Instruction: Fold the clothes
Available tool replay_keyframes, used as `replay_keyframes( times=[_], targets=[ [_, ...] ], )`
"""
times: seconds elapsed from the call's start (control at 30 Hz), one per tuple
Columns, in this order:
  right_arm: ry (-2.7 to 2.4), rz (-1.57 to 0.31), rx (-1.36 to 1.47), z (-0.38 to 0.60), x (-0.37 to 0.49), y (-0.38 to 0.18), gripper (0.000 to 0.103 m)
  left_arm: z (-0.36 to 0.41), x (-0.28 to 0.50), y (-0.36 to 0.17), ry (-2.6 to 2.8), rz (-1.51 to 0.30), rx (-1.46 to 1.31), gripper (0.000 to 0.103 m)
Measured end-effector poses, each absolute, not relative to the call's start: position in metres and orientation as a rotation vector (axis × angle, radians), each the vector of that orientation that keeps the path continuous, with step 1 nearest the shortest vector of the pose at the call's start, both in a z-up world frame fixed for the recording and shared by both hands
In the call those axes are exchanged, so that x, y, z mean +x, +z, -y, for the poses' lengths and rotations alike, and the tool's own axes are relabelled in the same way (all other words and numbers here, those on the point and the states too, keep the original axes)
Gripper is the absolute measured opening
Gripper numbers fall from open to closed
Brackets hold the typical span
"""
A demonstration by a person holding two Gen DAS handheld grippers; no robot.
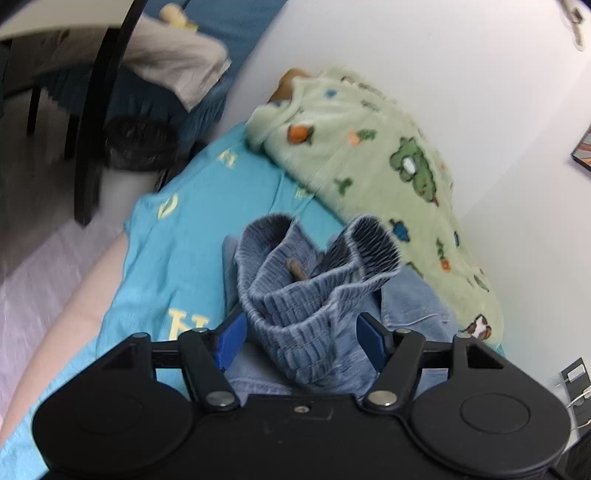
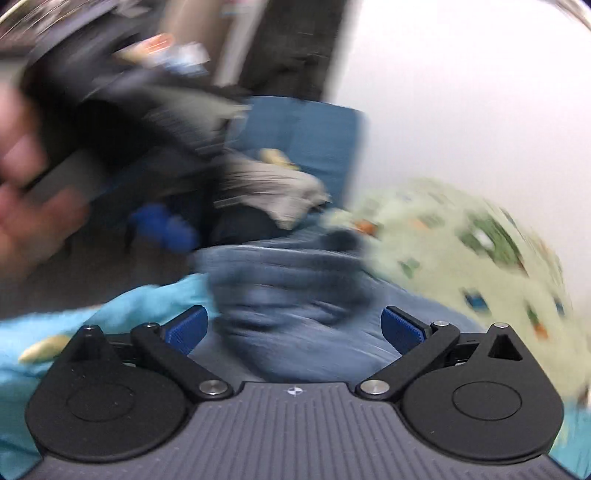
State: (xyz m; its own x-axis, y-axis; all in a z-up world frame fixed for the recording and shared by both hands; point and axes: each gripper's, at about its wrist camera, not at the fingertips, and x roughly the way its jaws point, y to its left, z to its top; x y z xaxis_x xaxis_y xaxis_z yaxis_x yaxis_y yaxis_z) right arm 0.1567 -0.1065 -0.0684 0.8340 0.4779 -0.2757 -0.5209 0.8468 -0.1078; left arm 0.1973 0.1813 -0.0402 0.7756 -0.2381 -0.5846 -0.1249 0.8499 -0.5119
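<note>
Blue denim shorts (image 1: 317, 295) with a ribbed elastic waistband lie crumpled on a turquoise T-shirt (image 1: 184, 236) with yellow print. My left gripper (image 1: 301, 338) is open, its blue pads on either side of the waistband. In the blurred right wrist view my right gripper (image 2: 293, 330) is open over the same shorts (image 2: 291, 295). The left gripper's blue pads (image 2: 166, 225) and the hand holding it show at the left of that view.
A pale green fleece garment with animal print (image 1: 388, 177) lies along the white wall (image 1: 461, 66). A beige cloth (image 1: 177, 70) lies on dark blue bedding (image 1: 236, 26). A black chair frame (image 1: 96, 122) and a dark bin (image 1: 136, 147) stand at left.
</note>
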Motion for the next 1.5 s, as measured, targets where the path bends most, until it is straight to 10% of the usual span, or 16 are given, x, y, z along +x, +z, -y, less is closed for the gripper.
replay_keyframes(
  times=[0.83, 1.07, 1.23, 1.5],
  targets=[
    [0.418, -0.589, 0.714, 0.254, 0.269, -0.114, 0.093, -0.166, 0.232, -0.104, -0.065, -0.843, -0.625, 0.087],
    [0.422, -0.633, 0.719, 0.246, 0.282, -0.137, 0.092, -0.163, 0.240, -0.110, -0.055, -0.858, -0.608, 0.075],
    [0.359, -0.603, 0.708, 0.249, 0.273, -0.119, 0.039, -0.158, 0.236, -0.096, -0.016, -0.836, -0.606, 0.042],
    [0.329, -0.518, 0.613, 0.249, 0.243, -0.055, 0.022, -0.141, 0.211, -0.050, -0.036, -0.761, -0.594, 0.031]
  ],
)
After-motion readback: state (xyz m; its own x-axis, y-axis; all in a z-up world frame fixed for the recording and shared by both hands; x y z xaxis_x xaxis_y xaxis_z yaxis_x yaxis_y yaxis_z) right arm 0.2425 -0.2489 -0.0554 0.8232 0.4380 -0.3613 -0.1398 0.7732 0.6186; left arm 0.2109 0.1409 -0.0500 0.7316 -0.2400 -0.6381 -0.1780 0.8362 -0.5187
